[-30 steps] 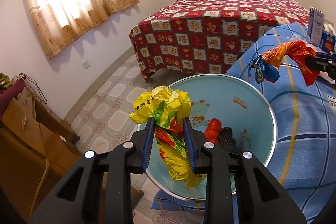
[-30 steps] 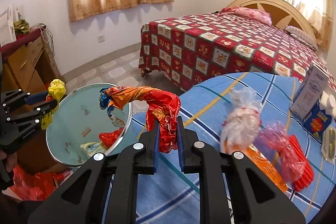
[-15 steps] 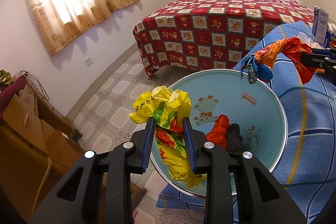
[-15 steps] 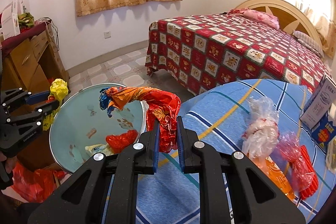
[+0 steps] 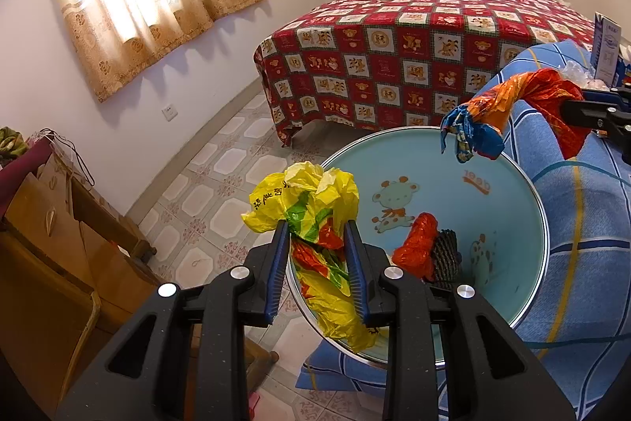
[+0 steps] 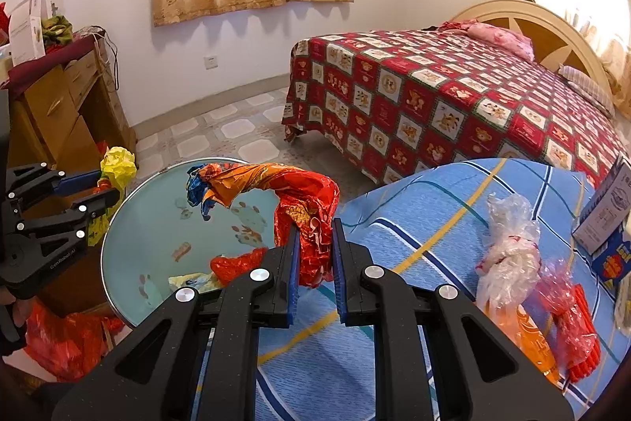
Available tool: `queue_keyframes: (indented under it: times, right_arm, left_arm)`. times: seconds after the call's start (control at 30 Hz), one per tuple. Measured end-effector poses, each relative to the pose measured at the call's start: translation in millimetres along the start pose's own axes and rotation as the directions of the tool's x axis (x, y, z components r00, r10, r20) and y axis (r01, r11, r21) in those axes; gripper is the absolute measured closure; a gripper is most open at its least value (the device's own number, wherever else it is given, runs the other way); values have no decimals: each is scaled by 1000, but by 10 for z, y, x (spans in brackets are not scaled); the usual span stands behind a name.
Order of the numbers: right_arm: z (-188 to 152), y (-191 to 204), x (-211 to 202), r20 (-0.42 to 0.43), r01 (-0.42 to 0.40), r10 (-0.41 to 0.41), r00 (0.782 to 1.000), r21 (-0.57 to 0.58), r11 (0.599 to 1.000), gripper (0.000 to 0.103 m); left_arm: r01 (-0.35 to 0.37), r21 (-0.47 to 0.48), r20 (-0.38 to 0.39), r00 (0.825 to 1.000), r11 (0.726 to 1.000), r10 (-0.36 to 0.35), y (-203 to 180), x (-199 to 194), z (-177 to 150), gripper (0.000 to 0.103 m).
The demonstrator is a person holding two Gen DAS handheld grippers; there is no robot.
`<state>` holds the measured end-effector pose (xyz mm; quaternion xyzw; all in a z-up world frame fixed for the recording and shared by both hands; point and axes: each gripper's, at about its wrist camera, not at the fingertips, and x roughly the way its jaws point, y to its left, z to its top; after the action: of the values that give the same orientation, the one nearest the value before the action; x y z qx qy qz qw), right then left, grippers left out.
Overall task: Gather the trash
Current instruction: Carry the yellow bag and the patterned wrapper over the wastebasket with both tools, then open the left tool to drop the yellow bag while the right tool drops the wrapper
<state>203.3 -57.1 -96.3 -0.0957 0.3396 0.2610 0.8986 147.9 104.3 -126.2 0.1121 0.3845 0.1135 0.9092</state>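
Crinkled glossy plastic bag (image 5: pixel 311 200); shiny foil-like wrapper (image 6: pixel 292 192); smooth basin (image 5: pixel 508 184), perhaps enamelled, metal-rimmed; woven cloth cover (image 6: pixel 414 208).

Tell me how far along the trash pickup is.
Partway. Done: a red wrapper already lies in the basin. In hand: the left tool grips a yellow bag, the right tool a red-orange wrapper. Left: the clear bag and red packet on the blue cloth.
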Motion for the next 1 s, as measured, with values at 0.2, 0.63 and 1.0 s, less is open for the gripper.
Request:
queue_keyframes:
  times: [0.2, 0.63, 1.0]
  right_arm:
    - [5, 39, 13, -4, -1, 1, 1000, -9, 1000, 88]
    - [-19, 61, 2, -3, -5, 5, 1000, -17, 1000, 88]
    - [6, 148, 16, -1, -48, 48, 999, -31, 998, 83]
  left_arm:
    - [3, -3, -7, 1000, 1000, -3, 0, 10, -12, 74]
    - [8, -4, -5, 1000, 1000, -8, -3, -5, -3, 74]
    - [22, -5, -6, 1000, 1000, -22, -32, -18, 3, 60]
